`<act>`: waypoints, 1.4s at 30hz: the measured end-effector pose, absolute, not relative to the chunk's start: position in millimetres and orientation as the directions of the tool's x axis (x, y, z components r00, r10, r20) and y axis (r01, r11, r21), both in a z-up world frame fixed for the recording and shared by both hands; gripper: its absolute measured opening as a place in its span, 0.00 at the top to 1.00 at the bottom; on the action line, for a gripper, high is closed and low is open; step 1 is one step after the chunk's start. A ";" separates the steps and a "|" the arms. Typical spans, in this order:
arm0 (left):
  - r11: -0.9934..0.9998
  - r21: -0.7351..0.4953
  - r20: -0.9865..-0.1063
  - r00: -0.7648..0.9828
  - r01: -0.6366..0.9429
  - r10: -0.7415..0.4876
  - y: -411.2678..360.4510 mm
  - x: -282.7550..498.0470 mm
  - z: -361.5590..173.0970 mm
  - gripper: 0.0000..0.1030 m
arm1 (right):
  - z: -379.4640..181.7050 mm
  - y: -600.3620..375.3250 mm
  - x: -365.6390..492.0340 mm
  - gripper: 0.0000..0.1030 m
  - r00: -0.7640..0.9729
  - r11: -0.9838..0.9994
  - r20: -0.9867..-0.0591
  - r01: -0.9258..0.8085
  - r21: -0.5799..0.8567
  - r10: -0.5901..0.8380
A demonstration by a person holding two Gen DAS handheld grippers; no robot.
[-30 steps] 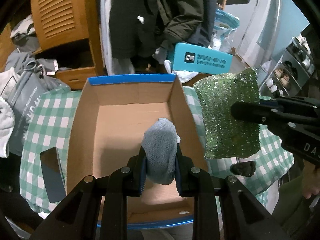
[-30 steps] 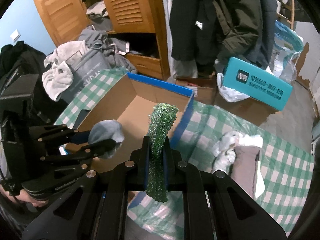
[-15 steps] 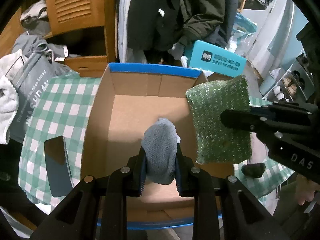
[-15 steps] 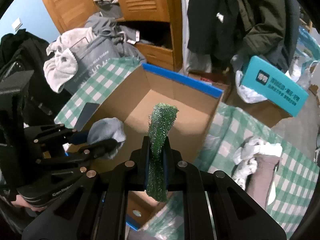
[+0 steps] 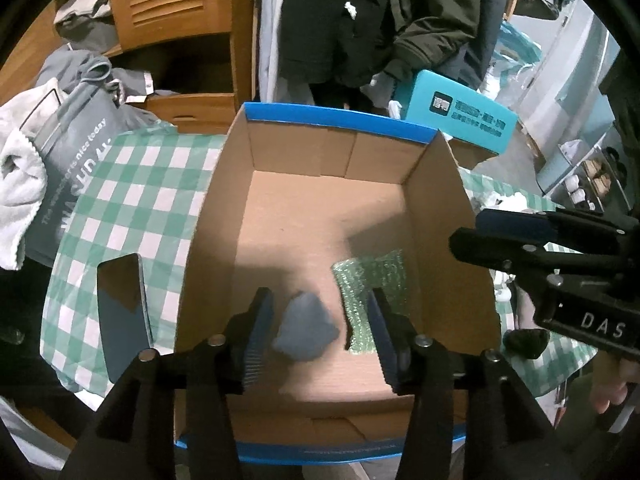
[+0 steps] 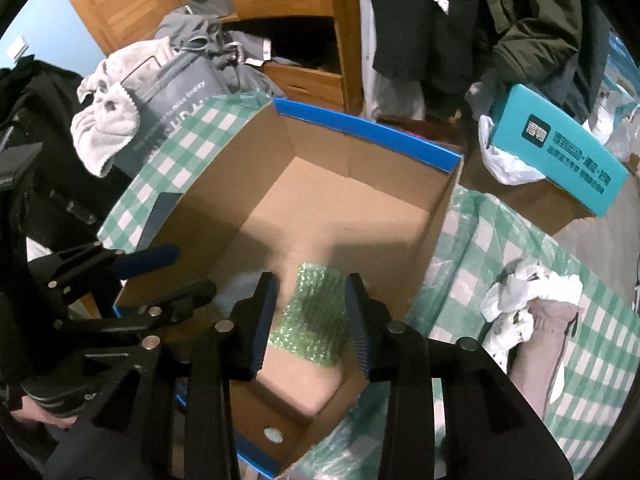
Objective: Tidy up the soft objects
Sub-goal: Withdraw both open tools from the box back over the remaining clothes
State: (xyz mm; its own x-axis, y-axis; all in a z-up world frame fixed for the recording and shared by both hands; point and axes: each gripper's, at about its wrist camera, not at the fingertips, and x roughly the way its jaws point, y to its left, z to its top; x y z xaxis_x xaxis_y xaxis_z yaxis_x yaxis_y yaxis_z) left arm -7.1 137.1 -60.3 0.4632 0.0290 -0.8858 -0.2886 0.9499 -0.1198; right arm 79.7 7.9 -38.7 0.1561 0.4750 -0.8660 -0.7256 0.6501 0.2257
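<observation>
Now the drop step is underway: the left gripper (image 5: 320, 320) and right gripper (image 6: 312, 320) hang over the open brown cardboard box (image 5: 440, 208), jaws opening, pads clear. Inside lie the grey rolled sock (image 5: 306, 330) and green glittery sponge cloth (image 6: 310, 320). Next, probably, fetching more from the checked tablecloth (image 6: 500, 248).

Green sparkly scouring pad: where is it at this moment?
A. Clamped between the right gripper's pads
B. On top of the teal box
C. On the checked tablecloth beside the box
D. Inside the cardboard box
D. The green scouring pad is down in the cardboard box beside the grey cloth, free of the opening right gripper.
</observation>
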 end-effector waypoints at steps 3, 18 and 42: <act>0.950 -0.124 -0.882 0.470 -0.287 0.028 135.8 -6.5 -58.5 0.41 | -37.2 1.5 82.7 0.58 0.166 0.663 -0.864 -0.713 0.228 0.476; 0.959 -0.168 -0.880 0.474 -0.230 -0.040 103.0 6.0 -53.1 0.35 | -28.9 -51.3 96.7 0.45 0.245 0.729 -0.853 -0.653 0.206 0.460; 0.973 -0.205 -0.869 0.478 -0.106 -0.131 22.0 38.7 -41.5 0.35 | -47.4 -178.8 129.0 0.38 0.309 0.852 -0.855 -0.461 0.248 0.416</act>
State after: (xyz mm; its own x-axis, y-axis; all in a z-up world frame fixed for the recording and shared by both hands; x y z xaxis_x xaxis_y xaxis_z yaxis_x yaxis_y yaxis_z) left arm 38.7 22.0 -41.5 0.4780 -0.1311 -0.8685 -0.1062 0.9729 -0.2053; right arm 129.0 -178.8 -47.4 0.3091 0.4156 -0.8554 -0.4609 0.8522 0.2475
